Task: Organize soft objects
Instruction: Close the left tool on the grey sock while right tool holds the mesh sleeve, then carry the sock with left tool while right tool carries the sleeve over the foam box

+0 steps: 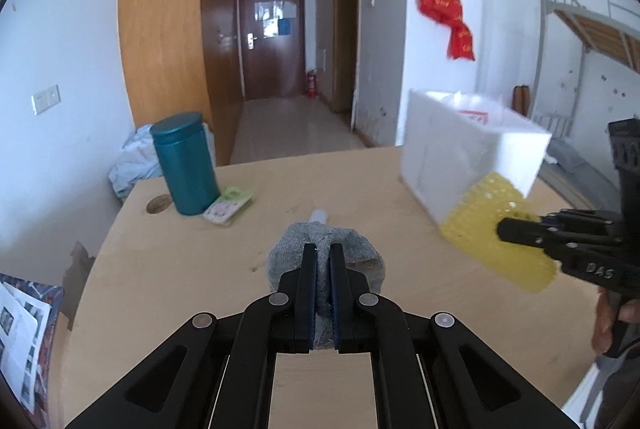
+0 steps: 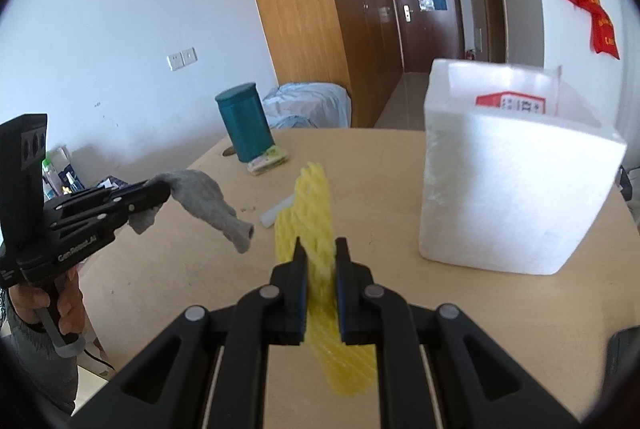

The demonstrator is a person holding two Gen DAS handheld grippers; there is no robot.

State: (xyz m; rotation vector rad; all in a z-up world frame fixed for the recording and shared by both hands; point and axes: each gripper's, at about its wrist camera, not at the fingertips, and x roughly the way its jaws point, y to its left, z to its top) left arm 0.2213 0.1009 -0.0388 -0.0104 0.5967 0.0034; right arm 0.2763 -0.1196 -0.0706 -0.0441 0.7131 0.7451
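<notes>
Bench [image 1: 168,269], pale wood, carries all items; a round hole [image 1: 158,204] is cut near its far left corner. Foam box [image 2: 516,189], white and open-topped, stands on the right side of the bench, with a red-and-white label [image 2: 510,103] visible inside its rim. Canister [image 1: 185,165], teal with a lid, stands upright at the far left, just beside the hole. A small green-and-white packet [image 1: 229,205] lies against the canister's base.

Yellow mesh [image 2: 316,229], a foam net sleeve, is clamped between the fingers of the right hand-held gripper [image 2: 322,253] and held above the bench, just left of the foam box; in the left wrist view it overlaps the box's near lower corner. Grey cloth [image 1: 326,261], a soft knit piece, is clamped in the left hand-held gripper [image 1: 323,257] and hangs clear of the bench surface at centre-left, its free end drooping. A short white tube [image 2: 276,215] lies on the bench between the cloth and the mesh, partly hidden behind them.
</notes>
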